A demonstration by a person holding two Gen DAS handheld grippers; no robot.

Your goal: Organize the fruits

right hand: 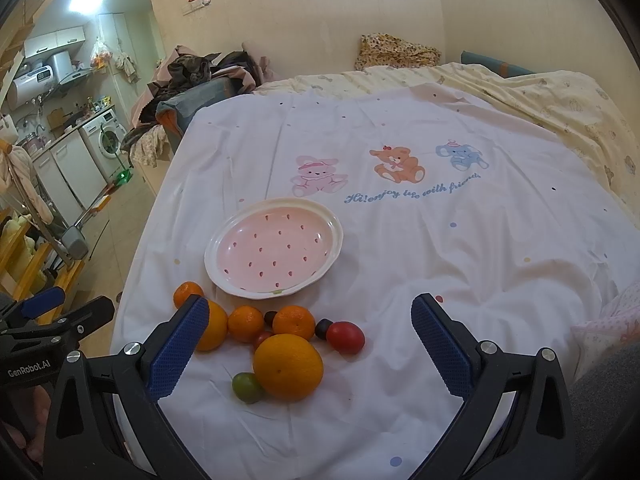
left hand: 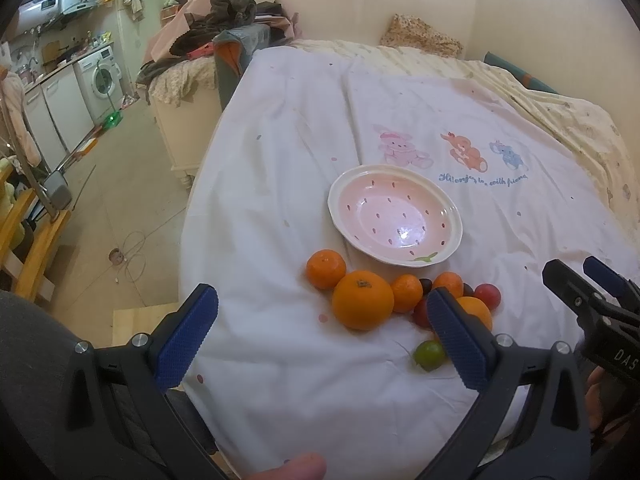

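Several fruits, among them a big orange [right hand: 288,367], a green plum [right hand: 247,387] touching it and a red plum [right hand: 345,337], cluster on the white bedsheet [right hand: 440,248] just in front of the empty pink plate [right hand: 276,248]; left gripper [left hand: 322,334] and right gripper [right hand: 310,346] hover near the plate, both spread wide, holding nothing

bed [right hand: 440,240], white printed cover | on it: pink plate [right hand: 224,256], empty | loose fruits [right hand: 288,366] just beside plate
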